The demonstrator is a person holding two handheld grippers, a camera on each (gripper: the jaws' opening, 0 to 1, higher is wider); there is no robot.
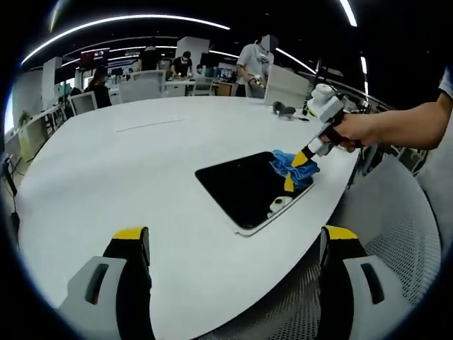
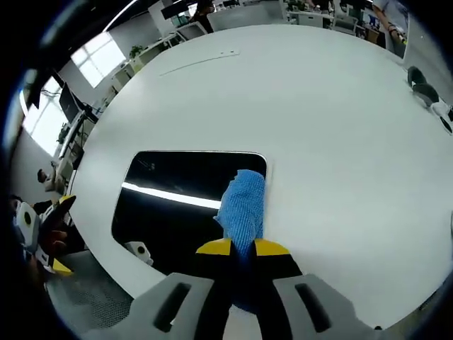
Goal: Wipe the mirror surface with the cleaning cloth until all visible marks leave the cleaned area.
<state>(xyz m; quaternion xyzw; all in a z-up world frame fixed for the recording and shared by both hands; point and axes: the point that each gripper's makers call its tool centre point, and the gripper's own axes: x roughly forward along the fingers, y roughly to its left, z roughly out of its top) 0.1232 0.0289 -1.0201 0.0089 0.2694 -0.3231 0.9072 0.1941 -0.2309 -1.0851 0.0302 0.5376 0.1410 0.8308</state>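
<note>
Mirror (image 2: 177, 205) sits centre-left in the right gripper view: dark rectangular slab, rounded corners, thin pale rim, reflecting a bright ceiling light strip; flat on the white table (image 2: 333, 142) near its edge. Blue cleaning cloth (image 2: 243, 205), ribbed weave, draped over the mirror's right part, pinched tight in the right gripper (image 2: 243, 249). In the left gripper view the left gripper (image 1: 233, 244) at bottom stands wide, jaws empty, mirror mid-frame beyond.

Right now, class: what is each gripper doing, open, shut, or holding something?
Left gripper: open, holding nothing, above the table.
Right gripper: shut on the blue cloth, on the mirror.
</note>
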